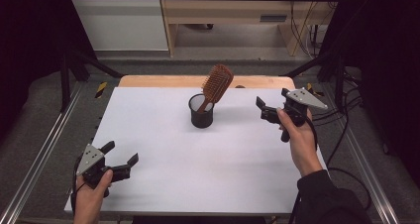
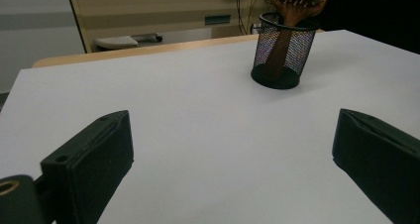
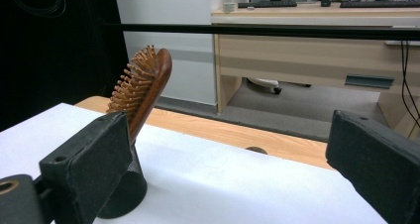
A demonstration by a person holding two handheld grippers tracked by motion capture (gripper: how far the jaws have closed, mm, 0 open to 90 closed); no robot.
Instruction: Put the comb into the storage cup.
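White surface [image 1: 198, 169] carries 1 mesh cup [image 1: 201, 111], far centre, with a wooden brush [image 1: 216, 85] standing in it, handle down, head leaning right. Right tool [image 1: 267, 112] hangs just right of the cup, jaws wide, empty. Left tool [image 1: 120, 160] rests near corner, wide open, empty. Step looks like the approach; next: close on brush head.
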